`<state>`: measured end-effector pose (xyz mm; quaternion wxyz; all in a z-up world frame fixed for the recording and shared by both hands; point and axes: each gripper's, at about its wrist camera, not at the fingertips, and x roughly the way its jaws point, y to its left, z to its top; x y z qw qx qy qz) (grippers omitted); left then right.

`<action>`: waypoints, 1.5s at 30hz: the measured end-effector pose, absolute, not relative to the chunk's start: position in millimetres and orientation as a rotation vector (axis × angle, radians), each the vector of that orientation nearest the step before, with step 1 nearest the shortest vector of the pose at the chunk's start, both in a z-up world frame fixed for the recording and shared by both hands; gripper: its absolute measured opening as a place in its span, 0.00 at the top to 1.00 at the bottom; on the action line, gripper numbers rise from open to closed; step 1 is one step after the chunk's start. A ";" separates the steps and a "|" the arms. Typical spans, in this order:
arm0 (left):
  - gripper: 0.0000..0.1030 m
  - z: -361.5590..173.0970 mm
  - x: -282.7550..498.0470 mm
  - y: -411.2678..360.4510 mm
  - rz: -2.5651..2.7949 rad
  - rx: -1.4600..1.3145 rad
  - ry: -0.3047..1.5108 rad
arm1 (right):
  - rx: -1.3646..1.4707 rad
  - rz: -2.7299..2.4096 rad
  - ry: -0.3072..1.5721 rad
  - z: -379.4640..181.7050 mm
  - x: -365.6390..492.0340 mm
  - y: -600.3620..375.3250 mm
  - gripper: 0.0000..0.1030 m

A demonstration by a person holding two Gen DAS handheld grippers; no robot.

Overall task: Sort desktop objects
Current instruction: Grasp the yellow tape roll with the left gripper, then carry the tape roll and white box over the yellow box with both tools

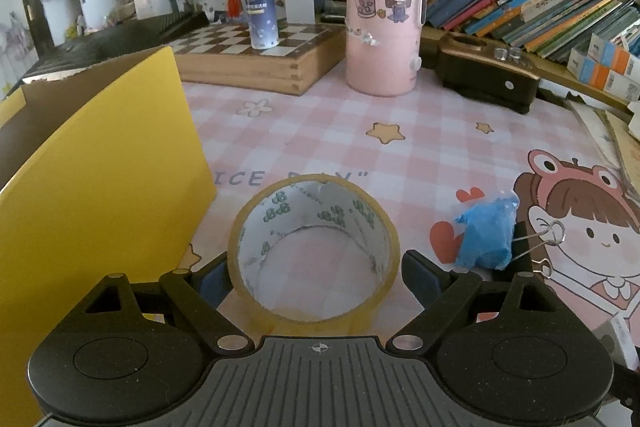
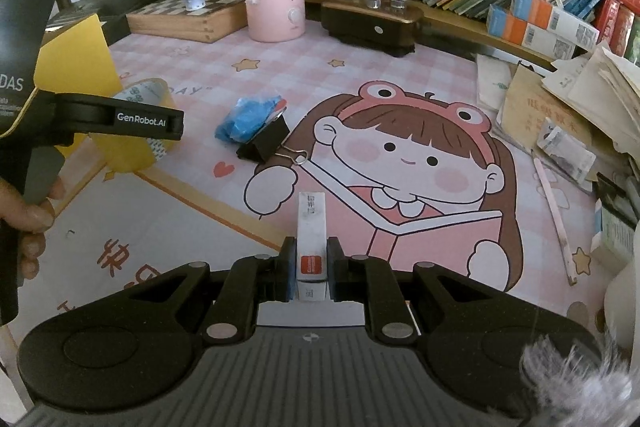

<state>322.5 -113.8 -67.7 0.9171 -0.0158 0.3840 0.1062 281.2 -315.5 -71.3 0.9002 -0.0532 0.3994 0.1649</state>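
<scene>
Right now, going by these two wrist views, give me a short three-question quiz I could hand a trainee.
1. True or false: the right hand-held gripper is shut on a small white box.
2. Which object sits between the open fingers of the left hand-held gripper? A) spray bottle B) roll of tape C) binder clip
3. Fill in: the black binder clip is clamped on something coloured ____.

Key: 1 true. 2 B; the pads stand apart from the roll on both sides. 3 blue, a crumpled blue wad on the pink desk mat.
</scene>
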 end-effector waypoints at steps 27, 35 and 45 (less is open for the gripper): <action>0.19 -7.3 213.9 -102.8 0.001 -0.058 0.635 | 0.033 0.302 0.788 -30.1 230.5 -289.0 0.87; 0.19 12.9 157.5 -76.7 -0.049 -0.044 0.596 | 0.105 0.282 0.776 -16.0 187.8 -264.5 0.87; 0.19 13.4 100.9 -28.6 -0.055 -0.039 0.595 | 0.044 0.303 0.758 -7.9 131.4 -206.3 0.87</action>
